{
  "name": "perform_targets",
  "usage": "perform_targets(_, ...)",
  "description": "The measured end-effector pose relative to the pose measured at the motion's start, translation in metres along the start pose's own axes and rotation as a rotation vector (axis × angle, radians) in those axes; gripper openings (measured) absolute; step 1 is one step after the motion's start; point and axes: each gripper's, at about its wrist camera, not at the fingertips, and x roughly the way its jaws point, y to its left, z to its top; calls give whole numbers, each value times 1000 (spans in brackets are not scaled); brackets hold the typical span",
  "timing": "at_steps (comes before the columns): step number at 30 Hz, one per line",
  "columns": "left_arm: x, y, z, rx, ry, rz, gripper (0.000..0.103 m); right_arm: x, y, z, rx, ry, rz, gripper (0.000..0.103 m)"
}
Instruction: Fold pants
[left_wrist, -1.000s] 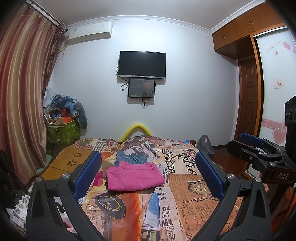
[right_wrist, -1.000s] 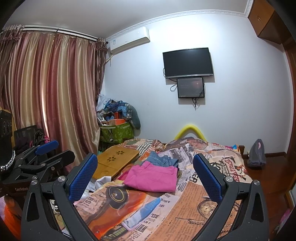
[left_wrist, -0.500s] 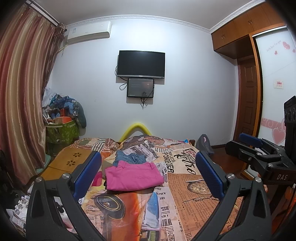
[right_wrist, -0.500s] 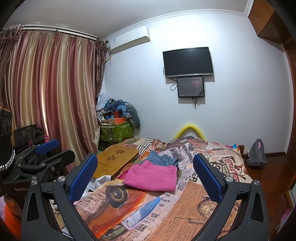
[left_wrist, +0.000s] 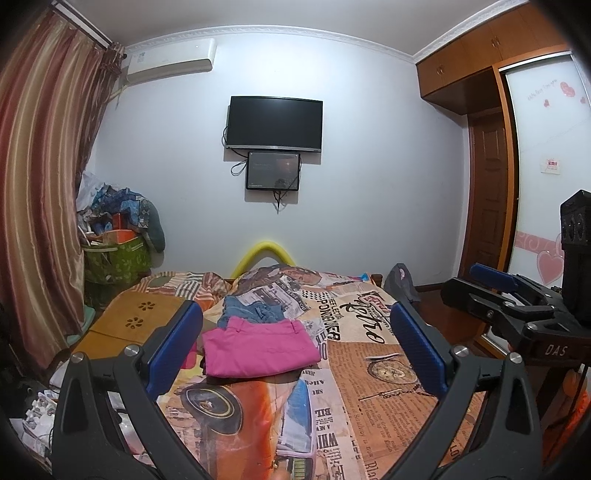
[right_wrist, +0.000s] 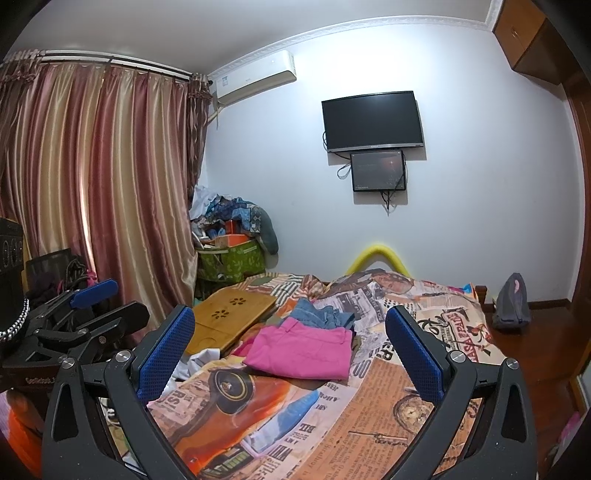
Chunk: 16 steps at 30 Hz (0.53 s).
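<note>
Folded pink pants (left_wrist: 258, 349) (right_wrist: 301, 350) lie flat on the bed, on top of darker clothing. Behind them sits a bunch of blue denim (left_wrist: 253, 312) (right_wrist: 321, 314). My left gripper (left_wrist: 295, 347) is held above the near part of the bed, open and empty, well short of the pants. My right gripper (right_wrist: 290, 349) is likewise open and empty, back from the pile. The right gripper (left_wrist: 517, 306) shows at the right edge of the left wrist view, and the left gripper (right_wrist: 74, 325) shows at the left edge of the right wrist view.
The bed has a newspaper-print cover (left_wrist: 369, 369). A wooden lap tray (left_wrist: 136, 321) lies on its left side. A green basket of clutter (left_wrist: 114, 254) stands by the curtain (left_wrist: 33, 184). A grey bag (right_wrist: 511, 299) sits on the floor by the wall.
Both grippers have drifted slightly; the view barely shifts. The pants and other clothes lie as before.
</note>
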Motion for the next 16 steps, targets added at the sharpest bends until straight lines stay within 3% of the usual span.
perform_targets(16,4,2,-3,-6,26,-4,103,3,-3,-4,19,13,0,103)
